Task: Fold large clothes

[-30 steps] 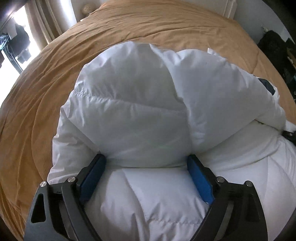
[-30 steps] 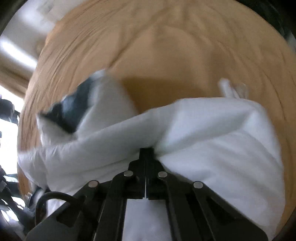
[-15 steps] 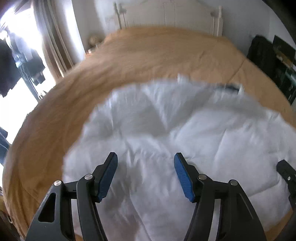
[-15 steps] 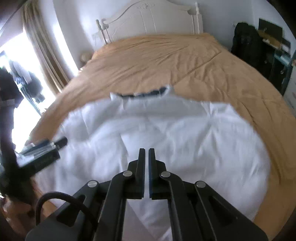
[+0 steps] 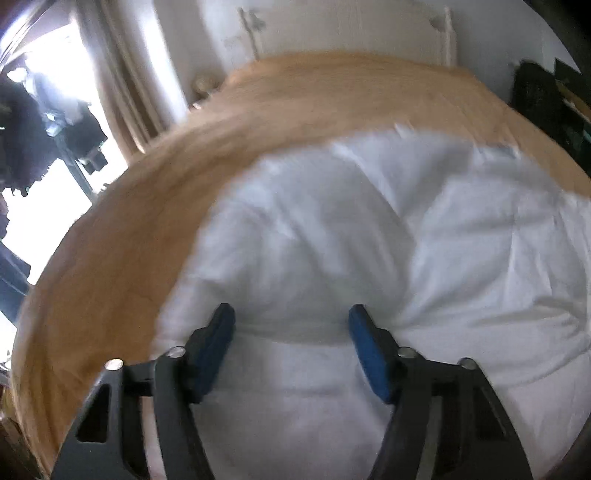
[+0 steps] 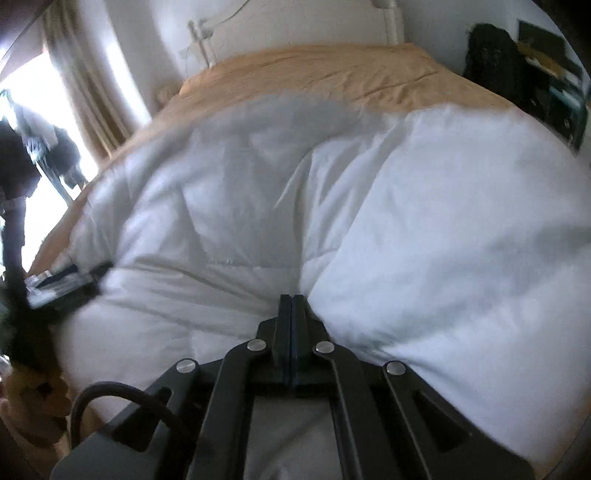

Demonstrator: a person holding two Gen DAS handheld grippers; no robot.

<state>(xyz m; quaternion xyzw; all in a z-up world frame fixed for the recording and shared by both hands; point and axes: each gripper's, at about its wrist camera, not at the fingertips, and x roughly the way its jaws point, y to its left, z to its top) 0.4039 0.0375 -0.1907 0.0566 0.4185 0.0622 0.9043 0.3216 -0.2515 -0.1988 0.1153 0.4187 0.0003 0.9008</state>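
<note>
step: fold white puffer jacket, lay on tan bed | left gripper clamped on bulky fold | right gripper pinched on seam | tip: should lift both evenly, keep edges aligned

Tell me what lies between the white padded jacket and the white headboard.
Only the tan bedspread lies between the white padded jacket and the headboard; nothing rests on that stretch. The right wrist view shows it best, and the left wrist view agrees.
</note>
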